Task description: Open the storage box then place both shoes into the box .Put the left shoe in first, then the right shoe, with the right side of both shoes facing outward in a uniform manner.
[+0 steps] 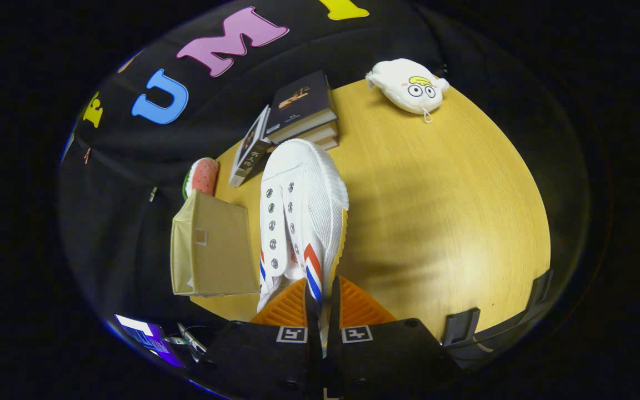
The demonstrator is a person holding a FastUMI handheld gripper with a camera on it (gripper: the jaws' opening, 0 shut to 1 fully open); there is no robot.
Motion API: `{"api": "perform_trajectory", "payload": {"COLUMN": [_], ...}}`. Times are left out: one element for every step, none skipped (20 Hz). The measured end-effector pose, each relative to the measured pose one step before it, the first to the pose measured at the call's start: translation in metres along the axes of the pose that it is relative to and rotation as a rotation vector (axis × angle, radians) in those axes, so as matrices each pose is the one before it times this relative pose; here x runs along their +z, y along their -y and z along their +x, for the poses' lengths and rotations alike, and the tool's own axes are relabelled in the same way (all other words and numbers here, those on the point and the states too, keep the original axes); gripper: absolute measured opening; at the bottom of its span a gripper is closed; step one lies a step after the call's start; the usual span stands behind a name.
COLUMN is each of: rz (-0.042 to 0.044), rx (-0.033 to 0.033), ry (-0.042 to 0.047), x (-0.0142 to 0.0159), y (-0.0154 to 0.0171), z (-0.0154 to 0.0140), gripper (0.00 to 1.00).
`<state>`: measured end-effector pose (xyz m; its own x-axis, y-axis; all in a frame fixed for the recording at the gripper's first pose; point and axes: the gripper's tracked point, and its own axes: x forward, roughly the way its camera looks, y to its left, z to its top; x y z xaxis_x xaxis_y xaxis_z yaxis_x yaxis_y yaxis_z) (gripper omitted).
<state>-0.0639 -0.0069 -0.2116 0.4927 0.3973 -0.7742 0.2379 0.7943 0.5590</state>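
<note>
A: What do we have between our fingers?

B: We hold a white shoe [300,214]. Our gripper [321,308] has its two fingers closed tight on the shoe's side wall near the heel, one finger on each side of it, so the jaws are clenched on the shoe. The toe points away from us, toward the far side of the table [442,205].

A: What can we tell about the shoe itself?

B: We see metal eyelets in two rows, no laces that we can make out, and red and blue stripes on the side close to our fingers. A yellowish sole edge shows along its right flank. It seems lifted off the table, though we cannot be sure.

A: And the storage box?

B: The beige fabric storage box [213,250] stands just left of the shoe, near us, at the table's left edge. We cannot tell from here whether it is open.

A: What else lies around?

B: Beyond the shoe's toe we see a stack of books [304,111], with another book [250,147] leaning against its left side. Left of those, behind the box, sits a watermelon-slice toy [202,176]. Far right on the table rests a white plush toy [409,86], well apart from everything else.
</note>
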Motion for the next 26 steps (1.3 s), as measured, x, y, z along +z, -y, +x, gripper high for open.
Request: {"api": "perform_trajectory", "payload": {"rz": [0.00307,-0.00048,-0.00547,-0.00665,-0.00294,-0.00247,0.00085,0.0061,0.0164,0.02284,0.00437,-0.00437,-0.00646,0.0009,0.0063,0.00829,0.01148,0.01481,0.02525,0.02505,0.0183,0.00682,-0.00415,-0.00087,0.00442,0.0133], "rx": [0.02372,0.02476,0.02212,0.01842,0.01615,0.01389,0.00999,0.01134,0.00952,0.00532,0.00415,-0.00572,-0.01665,-0.02058,-0.02419,-0.02278,-0.02281,-0.0221,-0.02128,-0.01834,-0.01981,-0.02353,-0.01675,-0.00745,-0.00272,0.0037], "ry": [-0.00021,-0.00331,-0.00349,-0.00642,-0.00863,-0.01002,-0.00766,-0.00977,-0.01489,-0.01897,-0.0256,-0.02759,-0.03024,-0.02941,-0.02148,-0.01738,-0.01368,-0.00688,-0.00063,-0.00281,-0.00226,-0.00783,-0.00759,-0.00837,0.00134,0.00323], "x": [0.00103,-0.00067,-0.00091,-0.00241,-0.00359,-0.00338,-0.00307,-0.00399,-0.00332,-0.0049,-0.00582,-0.00381,-0.00563,-0.00667,-0.00403,-0.00395,-0.00156,-0.00171,-0.00013,0.00015,0.0012,0.00447,0.00082,-0.00173,0.00037,-0.00007], "y": [-0.02334,-0.02529,-0.02445,-0.02446,-0.02368,-0.02338,-0.02137,-0.02046,-0.02273,-0.01812,-0.01381,-0.01439,-0.00561,-0.00023,-0.0074,0.00005,0.00035,-0.00091,0.00076,0.0012,0.0024,0.00592,0.00297,-0.00035,-0.00019,-0.00316], "z": [-0.00353,-0.00115,0.0024,0.00449,0.00644,0.00797,0.00889,0.01108,0.01176,0.01402,0.01528,0.01704,0.01406,0.01165,0.01548,0.00864,0.00942,0.00571,0.00398,0.00478,0.00424,0.00858,0.00526,0.00333,0.00027,-0.00087], "gripper": [0.07,0.07,0.08,0.07,0.08,0.08,0.08,0.08,0.08,0.08,0.07,0.08,0.08,0.07,0.08,0.07,0.07,0.07,0.08,0.08,0.08,0.08,0.08,0.08,0.09,0.17]}}
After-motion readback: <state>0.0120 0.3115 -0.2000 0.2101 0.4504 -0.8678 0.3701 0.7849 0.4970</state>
